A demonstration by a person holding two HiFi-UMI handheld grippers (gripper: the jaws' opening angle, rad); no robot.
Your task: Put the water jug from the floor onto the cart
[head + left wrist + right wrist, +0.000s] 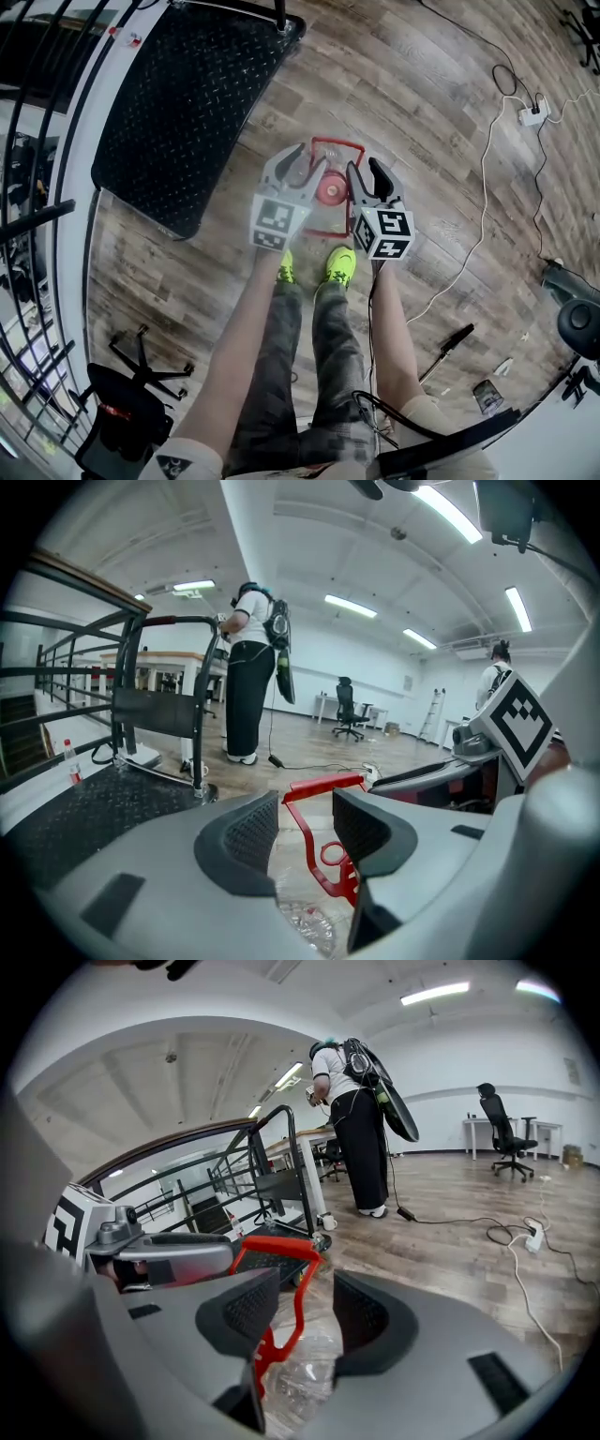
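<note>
Left tool [309, 161], right tool [364, 171]; water jug [328, 192] between

We read no text, brand or number anywhere. Only signs: black-and-white square markers on the left cube [278, 221] of the left gripper [311, 159] and the right cube [386, 234] of the right gripper [365, 169]; patterns, no letters. Pale emblem [174, 466] on the sleeve [202, 462]: too small to read. Red label on the bottle [70, 754]: unreadable.

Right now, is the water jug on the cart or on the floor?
On the floor: the water jug stands on the wood planks beside the cart, not on its deck.
</note>
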